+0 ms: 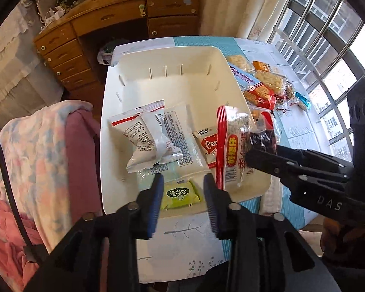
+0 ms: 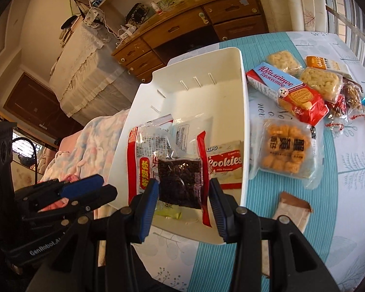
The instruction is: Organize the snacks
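The white bin (image 2: 241,126) on the bench (image 2: 348,194) already holds at least five snack packets, among them a Cookies pack (image 2: 225,168) and a green pack (image 1: 180,192). The right hand-held gripper (image 2: 181,194) grips a clear red-edged packet (image 2: 180,182) of dark snack over the bin's near end. The left hand-held gripper (image 1: 183,194) stands open and empty above the green pack. Roughly eight packets remain on the bench beside the bin, including one orange puff pack (image 2: 286,148) and one red biscuit box (image 2: 287,95)
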### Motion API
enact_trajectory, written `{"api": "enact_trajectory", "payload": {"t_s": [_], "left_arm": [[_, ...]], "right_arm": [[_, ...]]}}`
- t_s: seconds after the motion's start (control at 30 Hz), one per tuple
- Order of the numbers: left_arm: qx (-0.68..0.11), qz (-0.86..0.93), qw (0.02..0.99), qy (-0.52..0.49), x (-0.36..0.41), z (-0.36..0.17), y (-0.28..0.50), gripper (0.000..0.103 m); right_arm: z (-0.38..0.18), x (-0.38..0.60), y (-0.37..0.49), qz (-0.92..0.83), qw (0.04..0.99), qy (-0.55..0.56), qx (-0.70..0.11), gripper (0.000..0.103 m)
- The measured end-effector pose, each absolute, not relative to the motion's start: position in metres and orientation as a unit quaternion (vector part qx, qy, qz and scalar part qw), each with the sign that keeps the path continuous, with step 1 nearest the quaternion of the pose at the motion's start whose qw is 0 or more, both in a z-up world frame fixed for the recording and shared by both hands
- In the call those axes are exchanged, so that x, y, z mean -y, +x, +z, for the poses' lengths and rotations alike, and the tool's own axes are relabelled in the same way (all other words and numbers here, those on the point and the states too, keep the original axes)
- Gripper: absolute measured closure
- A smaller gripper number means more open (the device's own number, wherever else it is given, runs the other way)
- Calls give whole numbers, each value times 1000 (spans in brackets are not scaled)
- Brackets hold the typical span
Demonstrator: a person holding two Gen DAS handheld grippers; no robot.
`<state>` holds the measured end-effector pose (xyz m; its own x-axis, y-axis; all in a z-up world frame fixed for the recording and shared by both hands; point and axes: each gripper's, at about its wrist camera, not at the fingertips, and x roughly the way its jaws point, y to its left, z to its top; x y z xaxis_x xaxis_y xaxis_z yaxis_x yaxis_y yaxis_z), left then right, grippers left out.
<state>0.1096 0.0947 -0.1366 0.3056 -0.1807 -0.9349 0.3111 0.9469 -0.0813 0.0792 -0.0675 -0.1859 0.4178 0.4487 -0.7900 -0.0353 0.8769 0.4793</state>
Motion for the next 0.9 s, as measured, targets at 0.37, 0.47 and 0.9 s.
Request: {"api": "enact_trajectory", "payload": {"t_s": [0.37, 0.47, 0.9], "left_arm": [[-572, -203, 793, 55, -69, -131, 99, 29], [-570, -225, 788, 62, -54, -130, 94, 29], [-596, -242, 763, 67, -3, -151, 77, 29]], "right_arm": [[-174, 96, 55, 110, 841, 202, -489, 48], [-169, 111, 47, 90, 848, 201, -482, 48], [-156, 192, 24, -27, 874, 146, -462, 48]]}}
